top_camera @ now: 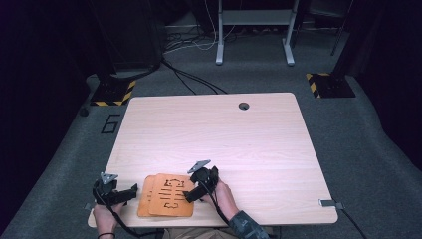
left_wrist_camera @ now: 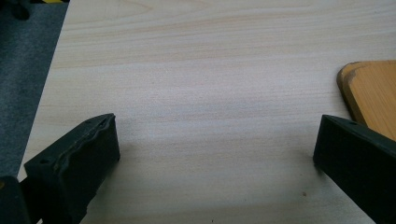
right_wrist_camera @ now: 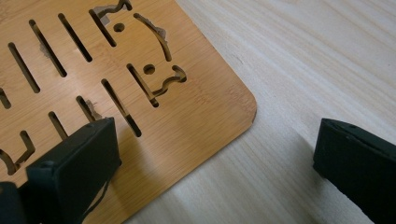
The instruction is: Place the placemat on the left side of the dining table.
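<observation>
Lighting's pretty uneven in the high view: the table (top_camera: 209, 129) is lit bright from above, almost washed out in the middle, while the floor (top_camera: 59, 149) goes dim and the room behind is basically black. That view is soft and low-res, so the cutouts in the boards (top_camera: 166, 195) look smudgy. The two gripper views are way better lit, even and warm, no real glare. Wood grain is sharp in both. The jaws sit close to the lens and go a bit soft, throwing faint blurry shadows onto the table beside them. The board's slots (right_wrist_camera: 74, 30) look crisp.
</observation>
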`<state>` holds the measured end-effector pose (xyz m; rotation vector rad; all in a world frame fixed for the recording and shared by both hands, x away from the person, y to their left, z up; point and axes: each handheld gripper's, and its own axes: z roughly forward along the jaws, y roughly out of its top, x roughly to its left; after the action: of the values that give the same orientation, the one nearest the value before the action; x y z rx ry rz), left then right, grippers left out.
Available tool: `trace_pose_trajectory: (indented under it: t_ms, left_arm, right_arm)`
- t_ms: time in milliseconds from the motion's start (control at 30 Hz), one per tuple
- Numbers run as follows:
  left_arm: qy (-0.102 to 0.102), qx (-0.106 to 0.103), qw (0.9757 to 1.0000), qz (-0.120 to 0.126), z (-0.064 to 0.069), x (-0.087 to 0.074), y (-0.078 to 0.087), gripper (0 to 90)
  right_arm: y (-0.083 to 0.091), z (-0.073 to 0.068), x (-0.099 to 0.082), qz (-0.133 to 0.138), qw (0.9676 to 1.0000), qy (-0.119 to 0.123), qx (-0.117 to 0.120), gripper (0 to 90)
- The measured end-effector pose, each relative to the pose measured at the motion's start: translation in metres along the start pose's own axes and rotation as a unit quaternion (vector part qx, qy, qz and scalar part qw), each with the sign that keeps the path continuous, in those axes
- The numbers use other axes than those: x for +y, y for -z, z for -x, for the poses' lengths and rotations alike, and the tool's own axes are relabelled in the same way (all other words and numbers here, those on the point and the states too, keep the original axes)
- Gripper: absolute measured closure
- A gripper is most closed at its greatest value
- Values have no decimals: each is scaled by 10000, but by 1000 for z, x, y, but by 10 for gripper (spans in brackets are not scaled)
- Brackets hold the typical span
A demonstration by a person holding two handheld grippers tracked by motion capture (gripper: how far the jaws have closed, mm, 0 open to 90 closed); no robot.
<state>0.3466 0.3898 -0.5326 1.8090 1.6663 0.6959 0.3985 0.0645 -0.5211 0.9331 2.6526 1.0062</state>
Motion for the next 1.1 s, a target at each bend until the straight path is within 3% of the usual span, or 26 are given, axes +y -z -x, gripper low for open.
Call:
trace_pose_trajectory:
  t_ms: [533, 633, 767, 833, 967, 1100]
  left_arm:
    - [-28, -62, 10000, 8, 1, 1, 0, 0]
    - [123, -267, 9995, -70, 1, 3, 3, 0]
    - [146, -468, 9988, -77, 7, 5, 9, 0]
    - [75, -485, 9988, -94, 11, 6, 13, 0]
    - [26, -748, 9972, 46, 23, 10, 22, 0]
    - [-101, -873, 9960, 135, 36, 14, 28, 0]
  right_arm:
    - [1, -1, -5, 190, 9998, -69, -62, 0]
    - [1, -2, -8, 266, 9996, -110, -77, 0]
    - [1, -2, -8, 271, 9995, -124, -81, 0]
    - [1, -2, -8, 286, 9995, -104, -99, 0]
    - [1, -3, -9, 291, 9994, -147, -98, 0]
    - [1, -3, -9, 303, 9994, -151, -103, 0]
